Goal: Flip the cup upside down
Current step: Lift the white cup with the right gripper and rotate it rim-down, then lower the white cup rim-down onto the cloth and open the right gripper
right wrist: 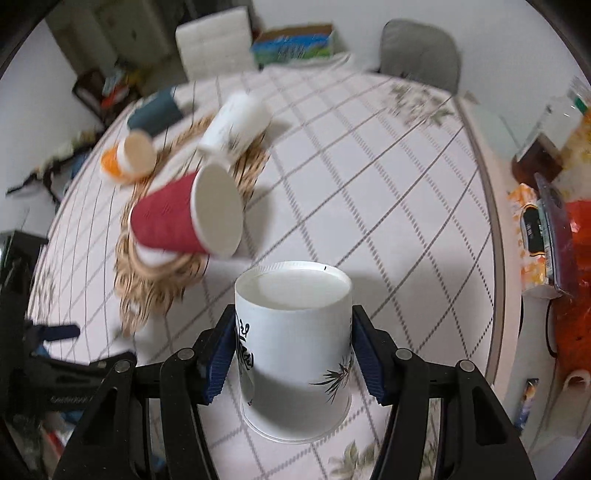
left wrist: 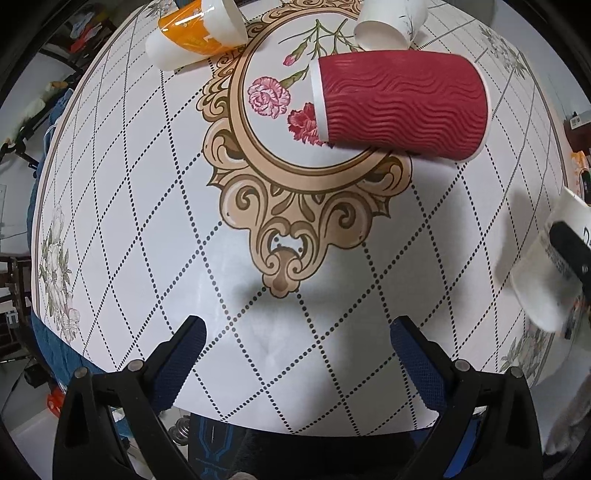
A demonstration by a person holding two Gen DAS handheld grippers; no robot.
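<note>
We list what lies before us, item by item.

Right gripper [right wrist: 293, 354]: its blue-padded jaws are closed against both sides of the white cup [right wrist: 295, 350], pressing on it. The cup carries dark brush lettering and a bamboo sprig. Its closed base faces away from the wrist camera and its rim is nearer the camera, so the cup sits base-forward between the pads. From the left wrist view we see the same white cup [left wrist: 543, 273] at the right edge, clamped by a dark finger and clear of the worktop [left wrist: 332, 229]; its shadow falls to its left.

Left gripper [left wrist: 297, 354]: jaws spread wide, nothing between them, poised above bare worktop near the front edge.

Worktop: round, covered in a white cloth with dotted diamond lines, a gold scroll medallion and printed carnations.

Red ribbed cup [left wrist: 399, 103]: lying on its side over the medallion, white rim to the left in the left wrist view.

Orange-and-white cup [left wrist: 192, 37]: on its side at the far left of the worktop.

Second white cup [left wrist: 388, 26]: on its side, just beyond the red one.

Dark blue cup [right wrist: 155, 110]: on its side, farther back, blurred.

Chairs [right wrist: 421, 51] beyond the worktop.
</note>
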